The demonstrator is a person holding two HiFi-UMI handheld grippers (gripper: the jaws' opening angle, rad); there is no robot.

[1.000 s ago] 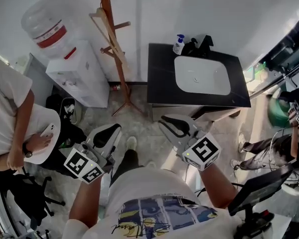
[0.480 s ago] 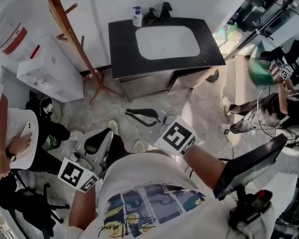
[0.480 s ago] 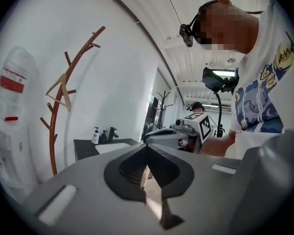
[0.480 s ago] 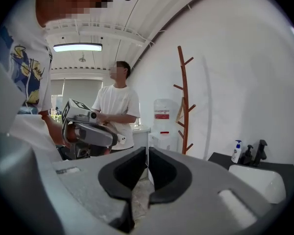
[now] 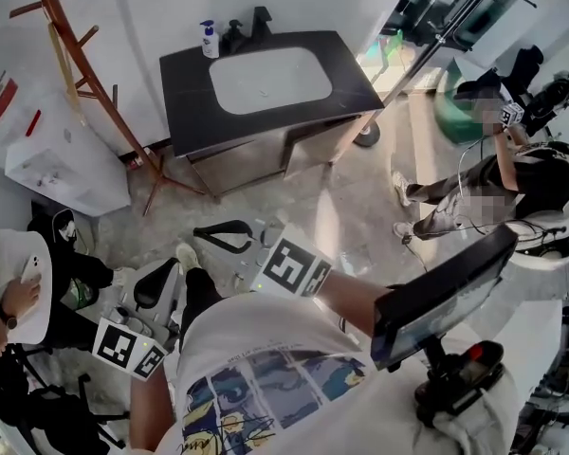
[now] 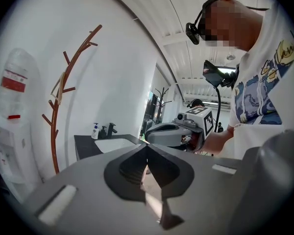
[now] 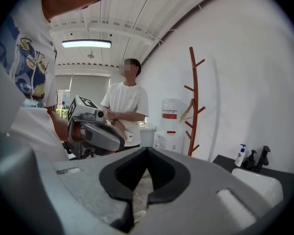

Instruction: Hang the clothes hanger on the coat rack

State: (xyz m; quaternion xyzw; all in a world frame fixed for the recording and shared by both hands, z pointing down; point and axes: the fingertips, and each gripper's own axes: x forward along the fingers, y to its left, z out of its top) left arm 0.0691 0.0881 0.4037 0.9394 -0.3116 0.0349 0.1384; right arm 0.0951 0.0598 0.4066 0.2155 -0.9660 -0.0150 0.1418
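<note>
Closest in, down by the person's torso, the left gripper (image 6: 147,148) and the right gripper (image 7: 146,152) each have their jaws pressed together with nothing between them. Beyond them across the floor, the black sink cabinet (image 5: 185,83) stands against the white wall. Beside it, next to the water dispenser (image 5: 52,159), the wooden coat rack (image 7: 192,92) has the pale clothes hanger (image 7: 187,111) hanging on it.

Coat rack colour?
Reddish-brown wood; the coat rack shows best in the right gripper view, against the white wall.
</note>
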